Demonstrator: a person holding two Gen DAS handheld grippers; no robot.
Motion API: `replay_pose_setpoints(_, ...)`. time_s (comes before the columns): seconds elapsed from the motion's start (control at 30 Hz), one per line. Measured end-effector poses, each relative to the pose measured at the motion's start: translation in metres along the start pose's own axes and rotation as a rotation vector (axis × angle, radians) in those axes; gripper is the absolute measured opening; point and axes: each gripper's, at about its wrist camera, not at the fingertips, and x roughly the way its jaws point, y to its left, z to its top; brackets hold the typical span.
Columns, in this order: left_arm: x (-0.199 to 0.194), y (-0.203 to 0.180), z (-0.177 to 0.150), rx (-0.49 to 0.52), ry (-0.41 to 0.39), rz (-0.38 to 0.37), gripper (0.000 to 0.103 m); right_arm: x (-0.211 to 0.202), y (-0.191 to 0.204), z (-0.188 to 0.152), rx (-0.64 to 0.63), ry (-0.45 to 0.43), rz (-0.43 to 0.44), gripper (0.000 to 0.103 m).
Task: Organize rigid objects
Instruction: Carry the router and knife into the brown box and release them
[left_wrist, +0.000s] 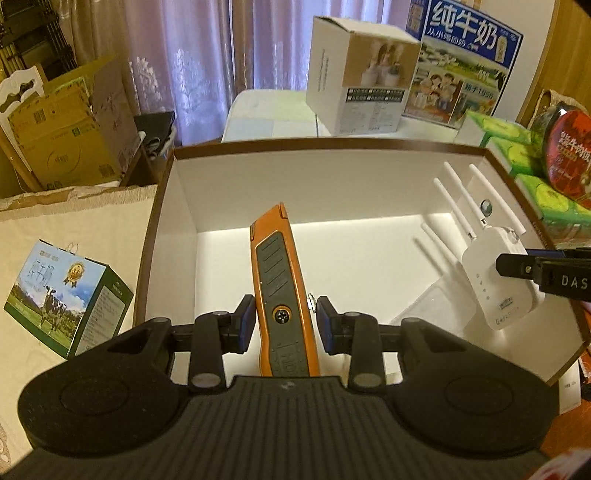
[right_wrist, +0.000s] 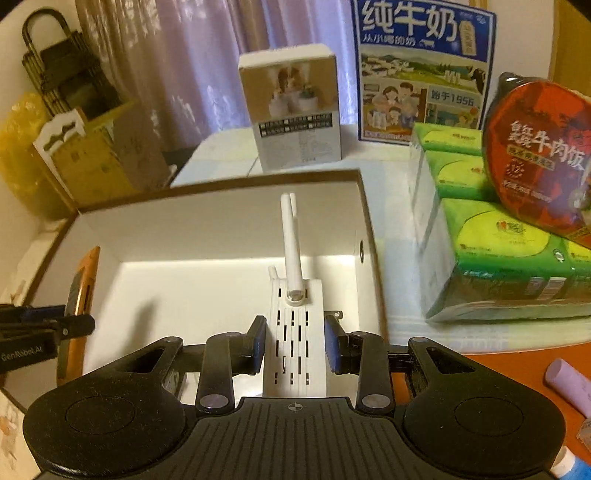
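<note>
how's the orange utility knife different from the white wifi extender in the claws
The utility knife is orange with grey grip panels; the wifi extender is plain white with slotted vents. The knife is one smooth tapered body; the extender has thin antennas sticking out. The left claw holds the knife; the right claw holds the extender. Both are over the open white box.

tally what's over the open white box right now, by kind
Utility knife, orange and grey, between the left tongs: 1
Wi-Fi extender, white with antennas, between the right tongs: 1
Total: 2, both over the open white box.
</note>
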Motion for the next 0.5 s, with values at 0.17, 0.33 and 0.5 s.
replay_pose_setpoints(0.17, 0.012, 0.003, 0.002, 0.003, 0.026, -0.005, 0.03, 0.014, 0.008, -0.001, -0.069, 0.015, -0.068, 0.029)
replay_pose_setpoints(0.33, 0.021, 0.003, 0.003, -0.003, 0.046, -0.005, 0.03, 0.017, 0.011, 0.003, -0.11, 0.03, -0.102, 0.032)
replay_pose_setpoints(0.5, 0.026, 0.003, 0.005, -0.011, 0.057, 0.003, 0.03, 0.009, 0.005, 0.009, -0.083, 0.013, -0.067, 0.05)
